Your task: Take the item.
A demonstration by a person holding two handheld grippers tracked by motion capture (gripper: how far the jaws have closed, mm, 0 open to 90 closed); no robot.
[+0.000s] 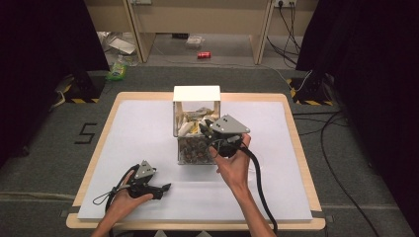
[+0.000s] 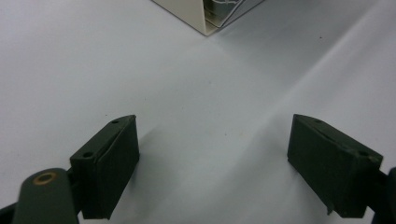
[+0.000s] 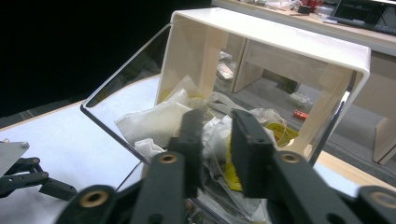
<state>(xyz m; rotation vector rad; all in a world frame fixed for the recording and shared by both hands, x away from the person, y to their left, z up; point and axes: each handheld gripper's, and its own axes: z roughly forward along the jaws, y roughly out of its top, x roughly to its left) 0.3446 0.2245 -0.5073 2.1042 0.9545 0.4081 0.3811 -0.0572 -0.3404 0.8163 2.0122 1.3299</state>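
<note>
Clear acrylic box, white sachets: ahead of right gripper
Right gripper: jaws narrowed on a sachet
Left gripper: jaws wide apart over white paper sheet

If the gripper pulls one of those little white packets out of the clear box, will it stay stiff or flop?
Probably flop: the white packets look crumpled and thin. Likely light too, heaped loosely in the clear box. Strings might snag neighbours as the right gripper lifts.

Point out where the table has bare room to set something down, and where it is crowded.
Bare white sheet lies left of the clear organizer box, and again right of it toward the table's wooden edge. The near strip between the left gripper and the right forearm is free. It is crowded at the box, where the right gripper reaches among tea-bag packets.
</note>
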